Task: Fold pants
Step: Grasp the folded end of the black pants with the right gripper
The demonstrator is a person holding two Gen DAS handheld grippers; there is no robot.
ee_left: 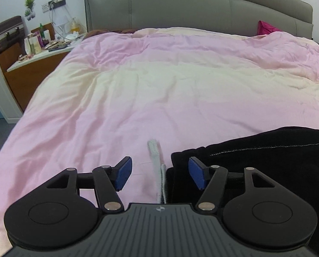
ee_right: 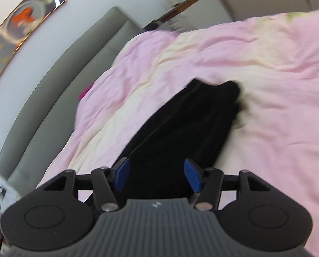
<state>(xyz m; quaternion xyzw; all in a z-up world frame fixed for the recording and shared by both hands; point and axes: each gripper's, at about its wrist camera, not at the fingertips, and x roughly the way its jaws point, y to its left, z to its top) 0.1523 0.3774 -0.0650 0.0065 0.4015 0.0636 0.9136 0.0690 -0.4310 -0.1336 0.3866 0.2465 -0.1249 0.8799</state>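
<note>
Black pants [ee_left: 266,156] lie on the pink and cream duvet [ee_left: 159,90], at the lower right of the left wrist view. A white drawstring [ee_left: 157,162] trails from their left edge. My left gripper [ee_left: 160,173] is open above that edge, with the drawstring between its blue pads [ee_left: 123,174]. In the right wrist view the pants [ee_right: 180,128] stretch away as a long dark strip on the duvet [ee_right: 266,64]. My right gripper [ee_right: 157,175] is open, its pads on either side of the near end of the strip. The view is motion-blurred.
A grey padded headboard [ee_left: 202,10] stands at the far end of the bed. A cluttered wooden bedside cabinet [ee_left: 37,64] stands to the left. A magenta pillow [ee_left: 266,27] lies by the headboard. A framed goldfish picture [ee_right: 24,19] hangs on the wall.
</note>
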